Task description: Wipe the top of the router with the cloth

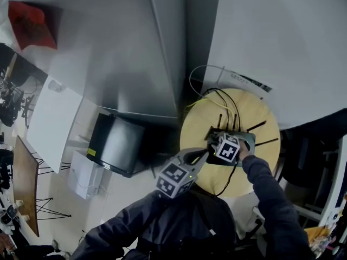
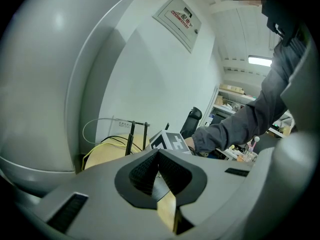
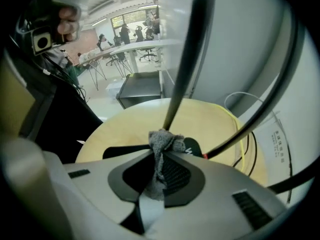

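The black router (image 1: 245, 140) with several upright antennas stands on a round wooden table (image 1: 260, 112). My right gripper (image 1: 219, 142) is over the router's top, shut on a small grey cloth (image 3: 163, 143) bunched at its jaw tips. In the right gripper view one antenna (image 3: 185, 59) rises just beyond the cloth, and the router's dark top (image 3: 194, 147) shows beside it. My left gripper (image 1: 204, 154) hovers at the table's near-left edge, apart from the router, its jaws shut on nothing (image 2: 158, 153). The left gripper view shows the right gripper's marker cube (image 2: 170, 141) and two antennas (image 2: 131, 136).
Yellow and black cables (image 1: 212, 97) trail off the table's far side toward a white curved wall (image 1: 271, 47). A black box (image 1: 116, 144) sits on the floor at left, with a white desk (image 1: 51, 121) beyond. An office chair (image 2: 193, 120) stands in the background.
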Tool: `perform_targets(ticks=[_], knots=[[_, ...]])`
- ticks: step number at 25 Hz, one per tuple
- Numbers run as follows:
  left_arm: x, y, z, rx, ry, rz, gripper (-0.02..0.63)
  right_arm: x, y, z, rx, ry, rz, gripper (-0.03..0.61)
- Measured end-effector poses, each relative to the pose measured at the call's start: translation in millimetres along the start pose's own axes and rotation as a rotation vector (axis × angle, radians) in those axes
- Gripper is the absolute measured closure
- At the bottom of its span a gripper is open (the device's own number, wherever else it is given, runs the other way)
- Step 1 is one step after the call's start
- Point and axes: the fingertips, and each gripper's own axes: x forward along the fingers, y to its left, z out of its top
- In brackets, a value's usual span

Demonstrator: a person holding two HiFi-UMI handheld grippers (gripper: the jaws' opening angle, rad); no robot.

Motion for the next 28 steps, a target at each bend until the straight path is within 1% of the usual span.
perform_targets(ticks=[10,12,14,16,18,22,25,28], knots=[[4,-6,-1,0.008,0.000,-0.027,0.612,-2,83,-5,-0.022,-0.039,0.112,0.506],[4,-7,-2,0.008,0.000,-0.029,0.612,-2,93,-7,-0.018,-0.044,0.124,0.506],[4,-7,-3,0.009,0.000,-0.029,0.612,-3,94,-7,-0.010,-0.058,0.117,0.506],[2,-8,-3,0.010,0.000,-0.027,0.612,-6,87,-7,0.019,-0.082,0.109,0.506],[0,-8,-4,0.010,-0.002,-0.024,0.612,-12,71,-10,0.055,-0.101,0.084,0.506],[-5,-4,-5,0.006,-0.003,-0.006,0.612,-21,16,-26,0.089,-0.076,-0.013,0.506],[-11,0,-6,0.001,-0.006,0.012,0.612,-23,-18,-35,0.076,-0.040,-0.084,0.506],[-15,3,-6,-0.005,-0.010,0.029,0.612,-20,-37,-38,0.032,-0.005,-0.126,0.506]])
